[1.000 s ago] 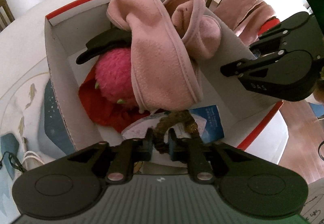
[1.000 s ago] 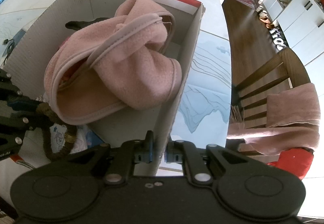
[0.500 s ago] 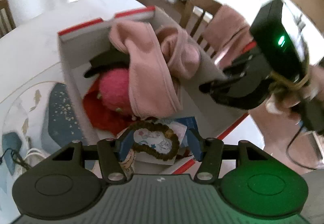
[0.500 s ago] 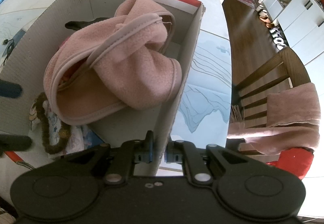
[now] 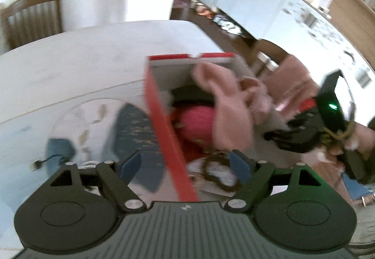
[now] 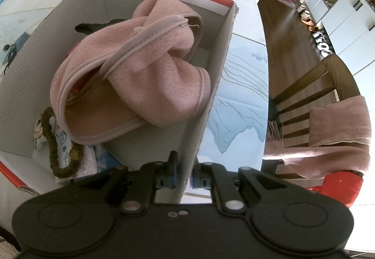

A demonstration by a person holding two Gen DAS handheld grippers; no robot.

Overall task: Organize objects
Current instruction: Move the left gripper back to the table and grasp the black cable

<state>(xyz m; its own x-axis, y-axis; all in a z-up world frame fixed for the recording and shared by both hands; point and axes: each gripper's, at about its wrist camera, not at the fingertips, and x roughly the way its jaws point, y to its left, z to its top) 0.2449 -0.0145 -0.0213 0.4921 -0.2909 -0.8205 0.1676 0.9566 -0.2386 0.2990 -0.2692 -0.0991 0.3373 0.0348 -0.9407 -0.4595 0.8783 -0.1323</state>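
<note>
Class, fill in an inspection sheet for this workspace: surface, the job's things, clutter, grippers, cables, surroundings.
Surface: white table with a pale blue print.
Job's things: open cardboard box with red edging holds a pink fleece garment, a brown hair tie lying on printed paper, something fuzzy and pink and a black item.
Clutter: nothing seen.
Grippers: left hand-held gripper, jaws just opened, holds nothing; right hand-held gripper shut on the box's side wall.
Cables: a thin dark cable on the table left of the box.
Surroundings: wooden chair draped with pink cloth, white cabinets, wood floor.
</note>
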